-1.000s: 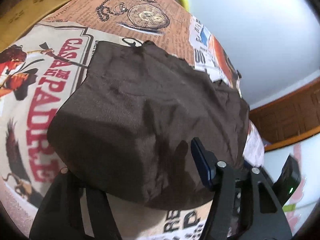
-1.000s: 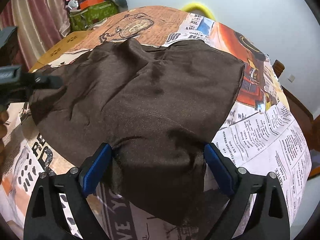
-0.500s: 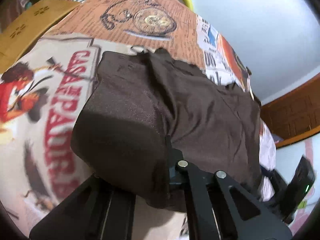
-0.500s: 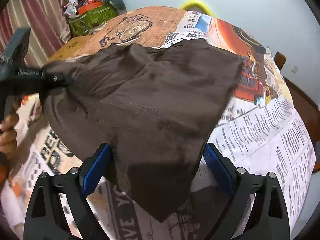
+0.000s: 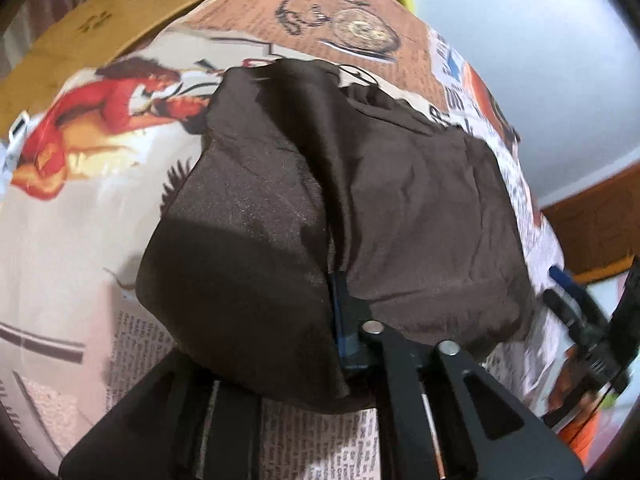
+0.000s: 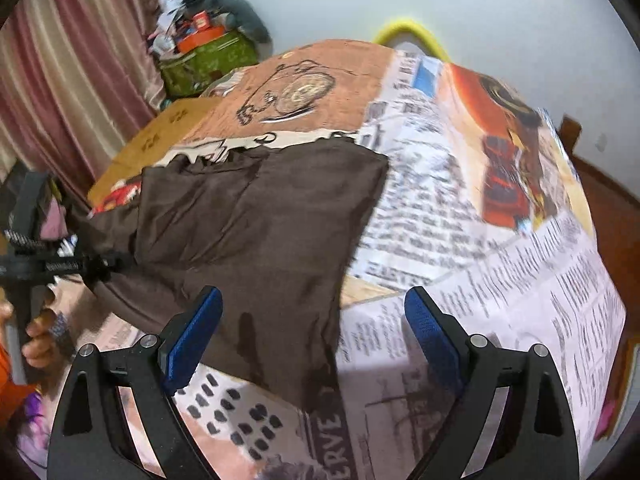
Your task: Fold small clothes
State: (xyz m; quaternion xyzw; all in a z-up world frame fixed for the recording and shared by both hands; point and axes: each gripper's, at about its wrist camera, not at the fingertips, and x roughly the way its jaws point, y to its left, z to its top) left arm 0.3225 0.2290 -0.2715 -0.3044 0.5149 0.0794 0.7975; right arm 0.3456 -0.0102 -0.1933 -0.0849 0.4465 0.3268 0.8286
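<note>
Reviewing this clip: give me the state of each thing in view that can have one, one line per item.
brown garment: partly folded, its left edge lifted off the tablecloth.
left gripper: clamped on the garment's edge, jaws starting to open.
right gripper: open, holding nothing, garment's near corner lying between its fingers.
printed tablecloth: spread over the table.

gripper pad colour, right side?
Blue pads on the black right gripper; clearest in its own wrist view.

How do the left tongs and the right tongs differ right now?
The left tongs pinch a raised fold of the brown cloth, jaws nearly together and easing open; the right tongs stand wide open, gripping nothing. The cloth drapes over the left; it only lies under the right. Both have blue pads.
</note>
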